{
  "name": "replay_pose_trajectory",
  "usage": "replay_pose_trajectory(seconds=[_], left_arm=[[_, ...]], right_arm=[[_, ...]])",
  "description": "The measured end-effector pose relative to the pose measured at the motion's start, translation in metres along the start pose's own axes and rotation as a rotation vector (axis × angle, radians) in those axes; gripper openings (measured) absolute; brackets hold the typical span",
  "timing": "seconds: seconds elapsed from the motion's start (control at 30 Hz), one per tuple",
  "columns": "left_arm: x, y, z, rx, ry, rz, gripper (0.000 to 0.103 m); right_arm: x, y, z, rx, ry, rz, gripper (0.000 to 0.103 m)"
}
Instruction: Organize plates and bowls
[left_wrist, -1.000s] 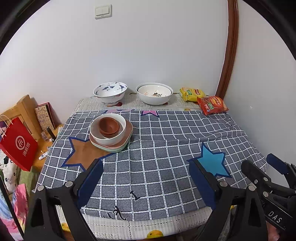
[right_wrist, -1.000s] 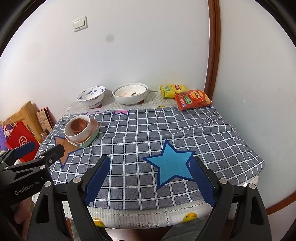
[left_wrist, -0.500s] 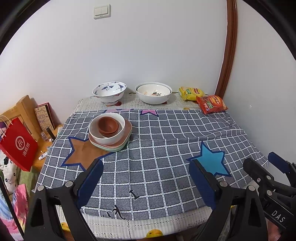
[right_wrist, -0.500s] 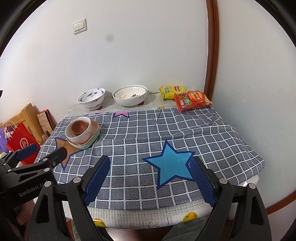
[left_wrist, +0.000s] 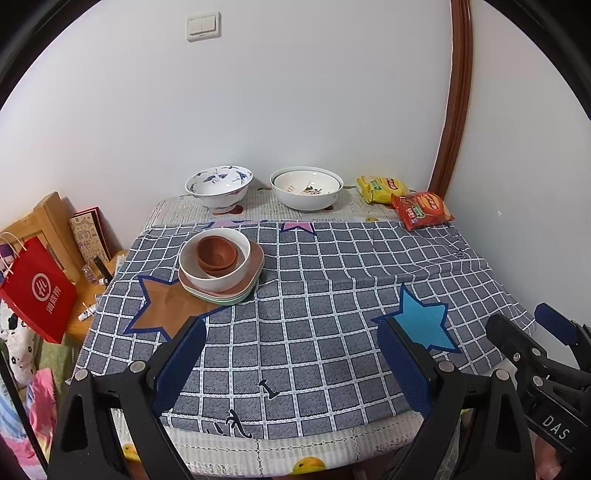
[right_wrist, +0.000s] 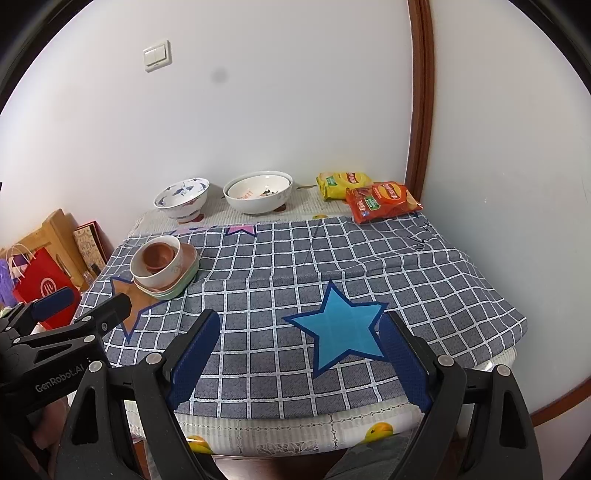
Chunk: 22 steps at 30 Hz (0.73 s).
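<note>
A stack sits at the table's left: brown bowls (left_wrist: 216, 254) inside a white bowl (left_wrist: 218, 275) on pink and green plates (left_wrist: 255, 263); it also shows in the right wrist view (right_wrist: 162, 266). A blue-patterned bowl (left_wrist: 218, 188) and a large white bowl (left_wrist: 306, 190) stand at the back; they also show in the right wrist view, blue-patterned bowl (right_wrist: 183, 201) and white bowl (right_wrist: 258, 195). My left gripper (left_wrist: 291, 363) is open and empty over the front edge. My right gripper (right_wrist: 299, 356) is open and empty by the blue star.
A yellow snack bag (left_wrist: 380, 187) and a red snack bag (left_wrist: 423, 209) lie at the back right. A checked cloth (left_wrist: 314, 306) covers the table. A red paper bag (left_wrist: 35, 291) and wooden shelf (left_wrist: 48, 221) stand left of the table. Walls close the back and right.
Both grippers have drifted slightly back and up from the table; the dishes have not moved. Both stay open and empty.
</note>
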<state>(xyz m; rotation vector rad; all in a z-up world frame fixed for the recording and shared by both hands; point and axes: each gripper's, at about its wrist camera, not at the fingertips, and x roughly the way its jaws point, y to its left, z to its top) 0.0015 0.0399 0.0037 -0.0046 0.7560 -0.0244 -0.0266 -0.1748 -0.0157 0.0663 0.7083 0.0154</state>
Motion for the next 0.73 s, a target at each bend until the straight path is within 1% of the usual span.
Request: replay_pose_trajectory(seconds=[0.5,0.73], left_arm=[[-0.003,0.001,0.002,0.005,-0.008,0.003,0.094],[-0.004,-0.001,0.007,0.011,-0.018,0.003,0.094]], right_arm=[[-0.007,0.003,0.002,0.000,-0.017,-0.004,0.087],[-0.013,0.007,0.005,-0.010,-0.028,-0.012,0.087]])
